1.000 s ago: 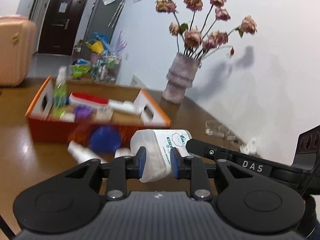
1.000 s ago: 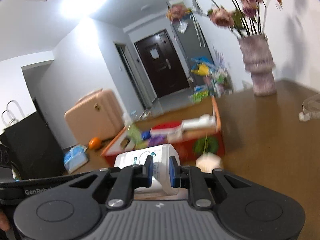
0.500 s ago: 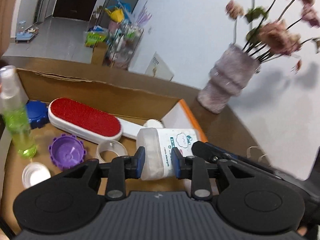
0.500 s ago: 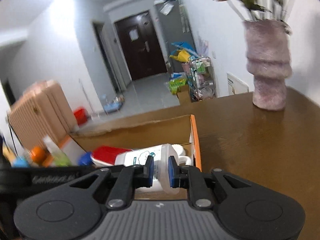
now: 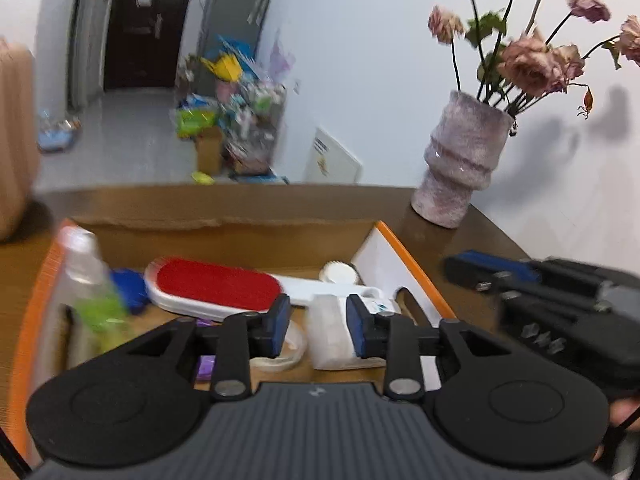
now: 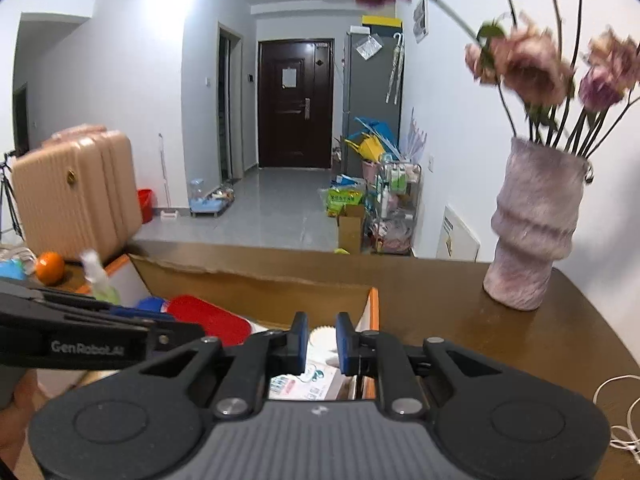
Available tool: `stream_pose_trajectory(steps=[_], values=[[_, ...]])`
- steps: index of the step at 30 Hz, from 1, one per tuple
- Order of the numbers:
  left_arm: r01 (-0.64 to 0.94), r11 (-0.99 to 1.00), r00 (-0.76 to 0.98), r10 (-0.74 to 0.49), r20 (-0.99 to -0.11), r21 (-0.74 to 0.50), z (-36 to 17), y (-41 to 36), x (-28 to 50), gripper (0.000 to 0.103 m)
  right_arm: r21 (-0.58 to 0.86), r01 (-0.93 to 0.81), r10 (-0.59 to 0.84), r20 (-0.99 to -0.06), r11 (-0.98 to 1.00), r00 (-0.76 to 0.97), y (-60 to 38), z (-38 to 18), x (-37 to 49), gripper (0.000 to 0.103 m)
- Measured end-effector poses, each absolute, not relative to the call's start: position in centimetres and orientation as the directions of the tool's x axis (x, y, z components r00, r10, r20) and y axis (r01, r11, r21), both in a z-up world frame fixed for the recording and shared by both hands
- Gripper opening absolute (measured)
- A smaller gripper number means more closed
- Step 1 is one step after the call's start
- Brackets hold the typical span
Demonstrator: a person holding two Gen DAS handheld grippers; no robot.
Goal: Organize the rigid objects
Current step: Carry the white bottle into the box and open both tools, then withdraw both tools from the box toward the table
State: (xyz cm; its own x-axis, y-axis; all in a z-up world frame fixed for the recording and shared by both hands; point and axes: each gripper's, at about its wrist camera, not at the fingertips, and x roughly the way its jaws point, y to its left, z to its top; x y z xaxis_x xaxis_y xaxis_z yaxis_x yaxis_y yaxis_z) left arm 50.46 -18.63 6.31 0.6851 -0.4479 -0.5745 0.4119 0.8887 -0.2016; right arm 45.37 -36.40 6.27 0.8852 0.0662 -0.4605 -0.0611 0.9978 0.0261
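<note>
A white bottle with a printed label (image 5: pixel 332 336) lies on its side in the cardboard box with an orange rim (image 5: pixel 416 268). My left gripper (image 5: pixel 316 330) hovers just over it. Its jaws are opening: the left pad stands apart from the bottle and nothing presses on it. My right gripper (image 5: pixel 456 270) is shut and empty, out past the box's right wall. In the right wrist view the right gripper (image 6: pixel 322 340) looks down on the bottle label (image 6: pixel 316 380) and a ridged white cap (image 6: pixel 324 334).
The box also holds a red lint brush (image 5: pixel 216 284), a green spray bottle (image 5: pixel 92 292), a blue cap (image 5: pixel 128 284) and a tape ring (image 5: pixel 288 348). A vase of dried flowers (image 5: pixel 460 168) stands at the back right. A white cable (image 6: pixel 624 412) lies right.
Both grippers travelled forward over the box. The left jaws parted and the bottle they pinched now rests in the box. The right gripper has come off the bottle's end.
</note>
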Motion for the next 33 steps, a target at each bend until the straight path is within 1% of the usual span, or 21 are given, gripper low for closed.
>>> stream_pose_trajectory(steps=[1,2,3,4,5,6,7,9,10,11,12,13,15,18,20,23,25,27,29,31,33], values=[[0.408,0.895,0.701,-0.434,-0.567,-0.181,7.1,-18.1,49.6,0.038,0.025,-0.067,0.071,-0.454,0.997,0.888,-36.4,7.0,44.5,0.017],[0.403,0.901,0.718,-0.419,-0.556,-0.159,7.8,-17.5,48.6,0.043,0.023,-0.073,0.075,-0.446,0.997,0.892,-36.5,7.9,43.6,0.017],[0.397,0.909,0.741,-0.4,-0.54,-0.127,8.6,-16.7,47.3,0.053,0.019,-0.078,0.079,-0.437,0.997,0.896,-36.5,8.7,42.4,0.017],[0.385,0.918,0.765,-0.375,-0.523,-0.096,9.3,-15.9,45.6,0.059,0.015,-0.084,0.082,-0.427,0.996,0.9,-36.5,9.4,41.2,0.017],[0.374,0.924,0.784,-0.359,-0.506,-0.076,9.9,-15.2,44.2,0.07,0.012,-0.089,0.086,-0.415,0.996,0.906,-36.4,9.9,40.0,0.017],[0.374,0.926,0.809,-0.357,-0.467,-0.06,10.5,-14.2,42.0,0.077,0.012,-0.096,0.092,-0.401,0.995,0.911,-36.3,10.3,38.5,0.018],[0.37,0.928,0.828,-0.353,-0.437,-0.048,10.9,-13.4,40.2,0.078,0.011,-0.105,0.102,-0.388,0.994,0.916,-36.1,10.6,36.9,0.019],[0.334,0.943,0.873,-0.308,-0.379,0.004,11.3,-11.9,35.7,0.085,0.025,-0.13,0.13,-0.363,0.991,0.923,-35.6,10.9,33.2,0.03],[0.313,0.949,0.892,-0.284,-0.352,0.029,11.2,-11.5,33.8,0.088,0.03,-0.153,0.153,-0.353,0.988,0.923,-35.1,10.8,31.2,0.034],[0.285,0.957,0.912,-0.255,-0.321,0.05,11.0,-10.9,31.6,0.097,0.033,-0.172,0.173,-0.342,0.985,0.924,-34.8,10.6,29.6,0.04],[0.258,0.964,0.931,-0.23,-0.283,0.068,10.4,-10.4,29.3,0.103,0.034,-0.188,0.189,-0.33,0.982,0.925,-34.2,10.3,27.8,0.045],[0.237,0.968,0.943,-0.208,-0.26,0.084,9.8,-10.0,27.6,0.103,0.036,-0.201,0.202,-0.319,0.979,0.926,-33.7,9.9,26.0,0.047],[0.188,0.973,0.959,-0.153,-0.238,0.132,8.2,-9.7,24.3,0.103,0.033,-0.229,0.228,-0.301,0.973,0.926,-32.7,9.0,23.0,0.06],[0.119,0.974,0.971,-0.072,-0.23,0.194,5.6,-9.4,19.9,0.103,0.015,-0.218,0.215,-0.257,0.976,0.942,-31.3,6.9,18.4,0.07],[0.099,0.976,0.973,-0.054,-0.224,0.195,4.2,-8.9,17.2,0.103,0.003,-0.204,0.2,-0.224,0.979,0.954,-30.5,5.0,15.4,0.074],[0.13,0.98,0.956,-0.084,-0.281,0.149,2.1,-8.0,14.1,0.103,0.074,-0.211,0.223,-0.266,0.975,0.938,-29.4,1.6,11.7,0.074],[0.133,0.985,0.947,-0.092,-0.307,0.114,1.4,-7.5,12.3,0.103,0.082,-0.223,0.237,-0.283,0.971,0.929,-28.9,-0.2,9.9,0.074],[0.141,0.984,0.946,-0.101,-0.31,0.11,1.2,-7.3,10.8,0.103,0.057,-0.2,0.208,-0.309,0.978,0.928,-28.5,-1.4,8.5,0.074],[0.144,0.982,0.948,-0.101,-0.302,0.124,1.3,-7.6,10.3,0.103,0.063,-0.183,0.193,-0.336,0.981,0.922,-28.6,-2.0,8.1,0.074],[0.137,0.984,0.95,-0.098,-0.297,0.113,1.5,-7.7,10.1,0.103,0.088,-0.161,0.181,-0.344,0.983,0.921,-28.9,-1.9,7.9,0.074],[0.137,0.986,0.944,-0.101,-0.313,0.097,1.5,-7.8,10.4,0.103,0.087,-0.154,0.174,-0.34,0.984,0.924,-29.3,-1.7,8.0,0.074]])
